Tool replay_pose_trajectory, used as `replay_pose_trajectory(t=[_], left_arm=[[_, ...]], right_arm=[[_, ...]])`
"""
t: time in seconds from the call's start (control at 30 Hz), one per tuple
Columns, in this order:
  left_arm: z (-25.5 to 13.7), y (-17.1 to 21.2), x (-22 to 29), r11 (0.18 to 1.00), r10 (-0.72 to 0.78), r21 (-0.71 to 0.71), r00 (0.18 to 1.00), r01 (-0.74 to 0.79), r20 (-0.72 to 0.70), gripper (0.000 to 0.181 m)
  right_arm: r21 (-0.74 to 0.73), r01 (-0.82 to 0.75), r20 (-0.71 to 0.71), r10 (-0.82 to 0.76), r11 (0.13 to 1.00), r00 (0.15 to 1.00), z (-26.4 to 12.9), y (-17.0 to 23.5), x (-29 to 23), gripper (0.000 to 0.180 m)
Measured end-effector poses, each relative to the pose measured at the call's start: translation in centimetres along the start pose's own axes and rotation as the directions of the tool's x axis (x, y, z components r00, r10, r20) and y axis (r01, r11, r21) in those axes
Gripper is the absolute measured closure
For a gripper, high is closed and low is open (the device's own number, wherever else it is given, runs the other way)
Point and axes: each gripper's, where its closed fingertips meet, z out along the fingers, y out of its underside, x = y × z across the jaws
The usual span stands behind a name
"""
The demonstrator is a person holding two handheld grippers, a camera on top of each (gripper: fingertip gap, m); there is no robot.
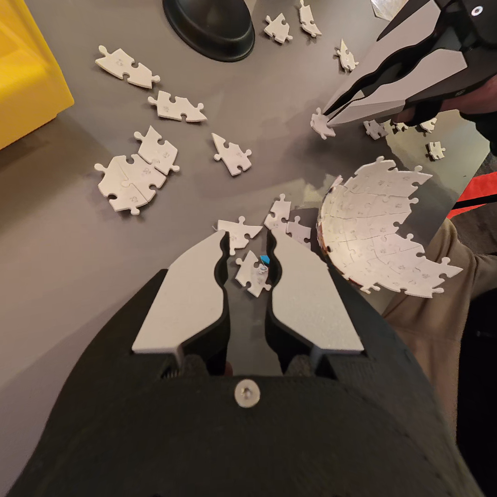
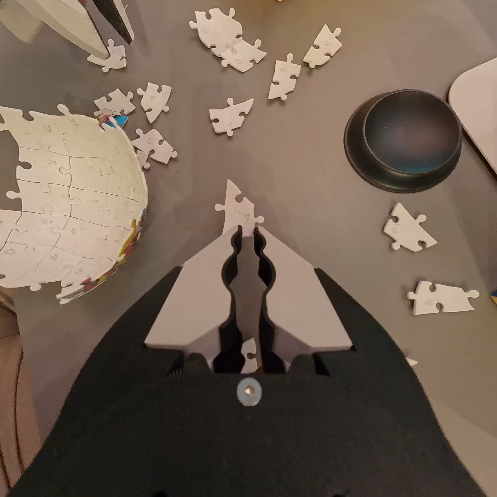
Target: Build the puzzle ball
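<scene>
Left wrist view: my left gripper (image 1: 247, 236) hangs above the grey table (image 1: 67, 242) with its jaws moderately apart and nothing between them. Under the gap lies a loose white piece (image 1: 251, 274) with a bit of blue showing at its edge; another piece (image 1: 238, 234) is partly hidden by my left fingertip. The half-built puzzle ball (image 1: 376, 228) sits just right of my fingers, its hollow white inside facing up and toward the camera; its printed outside barely shows. Farther off, my right gripper (image 1: 326, 118) has its tips closed down to a narrow gap on a small piece (image 1: 321, 126). A black bowl-shaped stand (image 1: 215, 29) is cut off at the top edge and a yellow bin (image 1: 24, 80) at the left.

Right wrist view: my right gripper (image 2: 247, 228) is nearly closed on the near end of a wedge-shaped piece (image 2: 239, 207), whose long axis runs away from me, pointed tip farthest. My fingers hide its near end. The puzzle ball (image 2: 67, 193) lies at left, cut off by the frame, coloured print showing along its rim.
</scene>
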Motion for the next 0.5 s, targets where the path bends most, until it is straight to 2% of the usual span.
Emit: replay_pose_trajectory(t=[0.5], left_arm=[[-0.1, 0.2, -1.4, 1.0, -0.004, 0.011, 0.998, 0.004, 0.056, 0.154]], right_arm=[[-0.022, 0.013, -0.008, -0.013, 1.0, 1.0, 0.3, 0.6, 0.4, 0.173]])
